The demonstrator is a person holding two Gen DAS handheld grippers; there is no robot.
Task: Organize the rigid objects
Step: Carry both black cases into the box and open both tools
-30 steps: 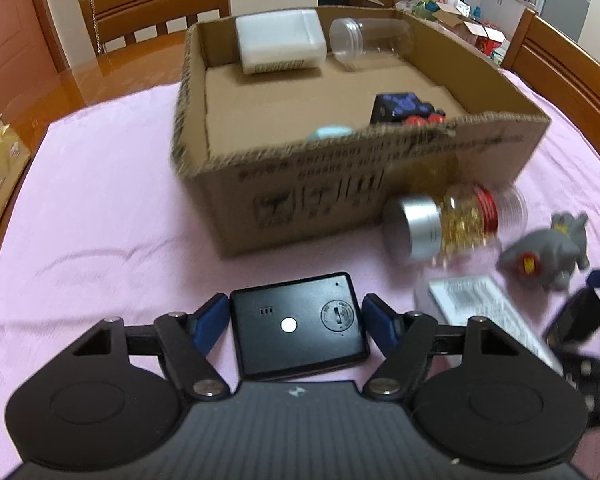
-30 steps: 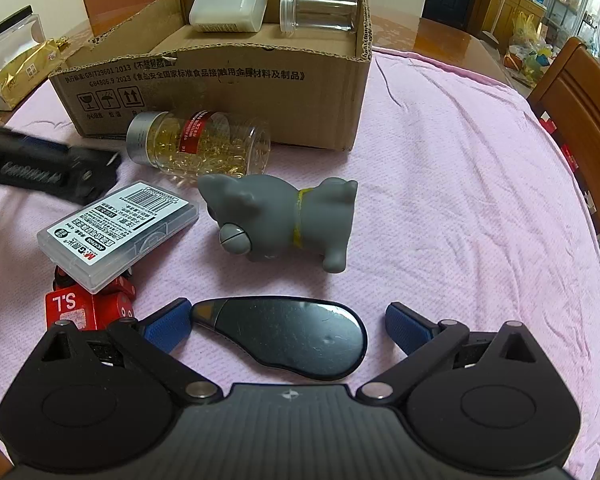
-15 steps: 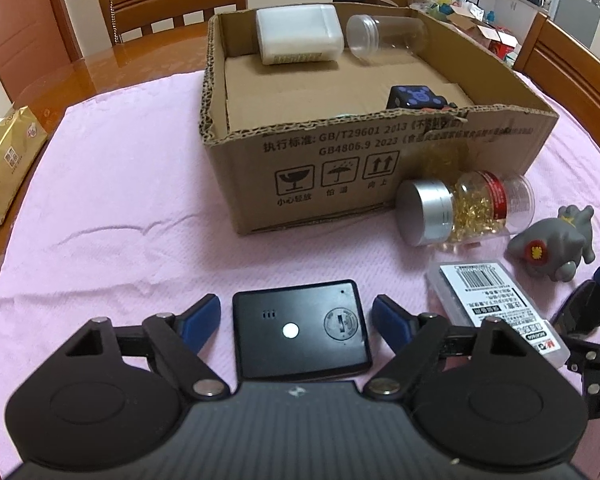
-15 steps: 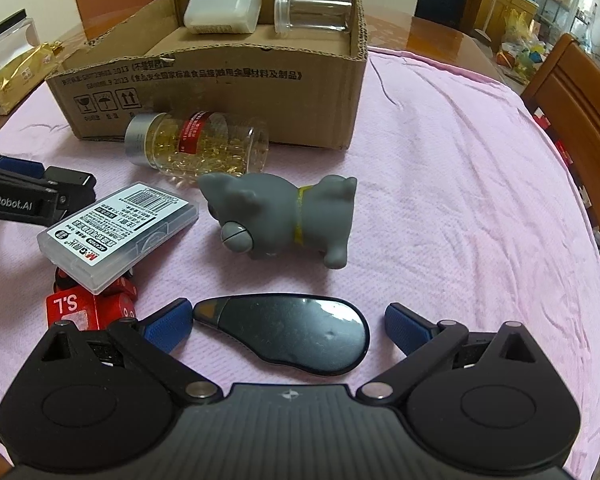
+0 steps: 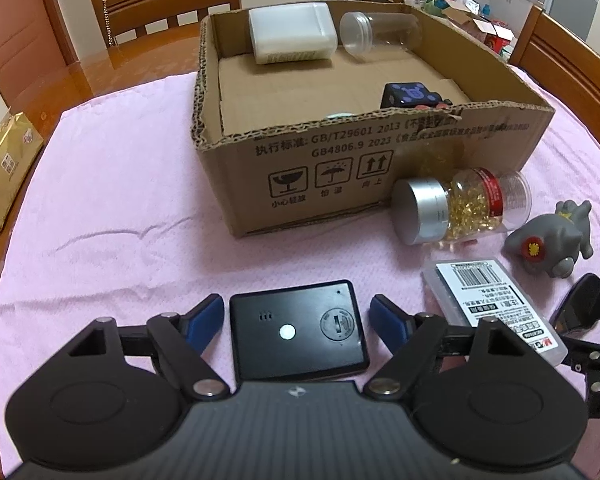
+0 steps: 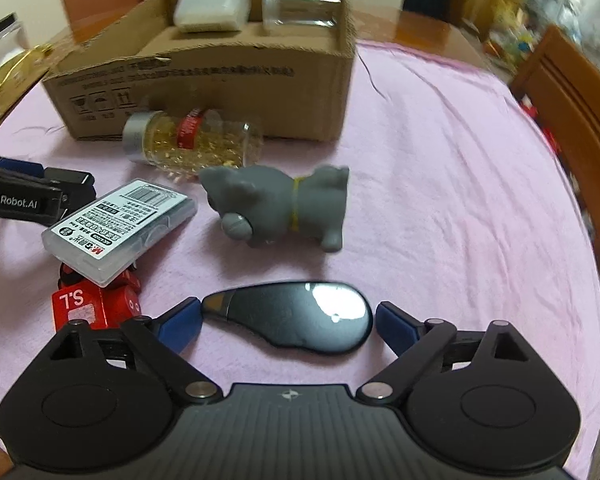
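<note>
**Left wrist and right wrist: two flat black pieces bracketed, jaws closing on both**

Left wrist view: left gripper (image 5: 298, 322) pitched down over the pink tablecloth (image 5: 112, 216), blue pads either side of a flat black device (image 5: 298, 330) with a white dot and a round battery cover. Jaws closing, a sliver of cloth visible on each side, so no contact yet. Beyond it, the cardboard box (image 5: 340, 184), already holding a white container (image 5: 292, 34), a clear jar (image 5: 380, 34) on its side and a dark cube (image 5: 410, 94).

Right wrist view: right gripper (image 6: 288, 322) set around a glossy black teardrop-shaped case (image 6: 292, 322), jaws closing too, the left pad just at the narrow tip, the right pad not quite touching the broad end. Close by on the cloth: grey toy animal (image 6: 278, 208), capsule bottle (image 6: 192, 140) lying against the box, clear labelled case (image 6: 120, 228) resting on a red cube (image 6: 88, 306).

Advice for the grasp, as judgement only:
- Centre each item between the pads before the squeeze; both are thin and likely to skid or flip if caught off-centre.
- Keep fingertips low, nearly brushing the cloth, to catch the edges without pinching fabric.
- On the teardrop case, expect slip along the taper; a grip nearer the wide middle looks safer.
- Lift straight up, clear the box wall, then set down in the bare floor area inside.
</note>
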